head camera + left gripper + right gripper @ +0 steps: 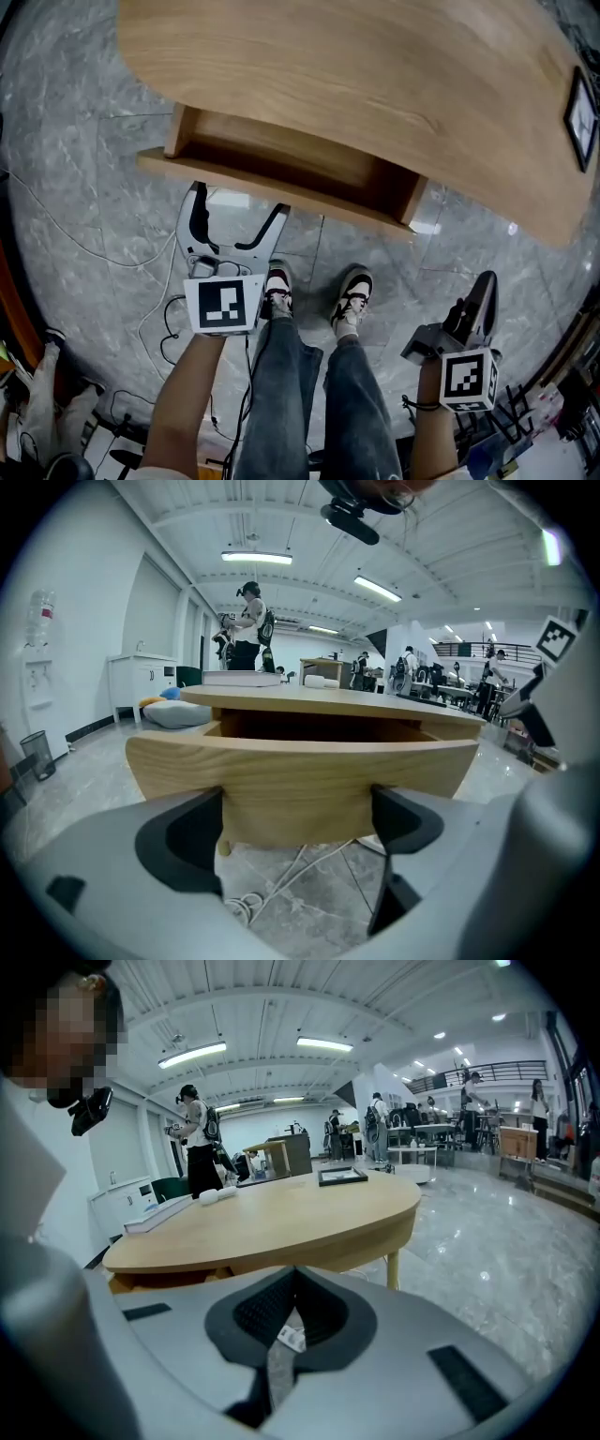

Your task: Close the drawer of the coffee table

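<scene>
left gripper [239,202]: jaws stood wide apart, empty, just before the drawer front | drawer [281,155]: stood pulled out from the table's [356,75] near edge | right gripper [484,286]: jaws pressed together, empty, apart from the drawer's right corner

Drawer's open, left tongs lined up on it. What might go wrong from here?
The open left tongs aim low on the drawer front, near its lower edge, so a push may slip underneath rather than drive it in. Loose cables lie on the floor below the drawer and by the person's shoes; stepping forward might snag them.
</scene>
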The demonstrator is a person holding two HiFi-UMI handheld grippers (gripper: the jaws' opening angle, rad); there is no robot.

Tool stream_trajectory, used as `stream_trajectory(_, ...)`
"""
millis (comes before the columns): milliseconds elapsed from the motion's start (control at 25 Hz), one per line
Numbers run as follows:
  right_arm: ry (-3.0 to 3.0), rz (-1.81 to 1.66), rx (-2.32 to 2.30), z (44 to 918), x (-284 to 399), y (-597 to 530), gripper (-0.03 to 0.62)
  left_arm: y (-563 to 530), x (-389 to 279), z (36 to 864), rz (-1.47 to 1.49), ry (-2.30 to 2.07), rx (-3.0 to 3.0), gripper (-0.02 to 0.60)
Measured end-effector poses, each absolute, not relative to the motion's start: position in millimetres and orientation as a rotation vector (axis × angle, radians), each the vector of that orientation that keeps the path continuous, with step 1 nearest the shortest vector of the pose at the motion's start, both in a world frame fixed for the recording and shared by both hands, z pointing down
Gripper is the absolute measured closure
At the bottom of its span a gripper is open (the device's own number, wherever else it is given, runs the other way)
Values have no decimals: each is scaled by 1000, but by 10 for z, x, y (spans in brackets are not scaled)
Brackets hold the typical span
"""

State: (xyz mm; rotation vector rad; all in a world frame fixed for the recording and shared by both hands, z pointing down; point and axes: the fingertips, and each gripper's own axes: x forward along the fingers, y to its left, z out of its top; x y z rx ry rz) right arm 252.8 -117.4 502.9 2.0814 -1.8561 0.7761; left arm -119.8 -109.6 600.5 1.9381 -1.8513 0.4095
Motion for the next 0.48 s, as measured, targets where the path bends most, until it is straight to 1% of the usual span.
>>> stream_trajectory(480, -1808, 805, 2152, 5035, 2718, -1178, 594, -1520, -1204, 6019, 434, -1866, 1977, 83)
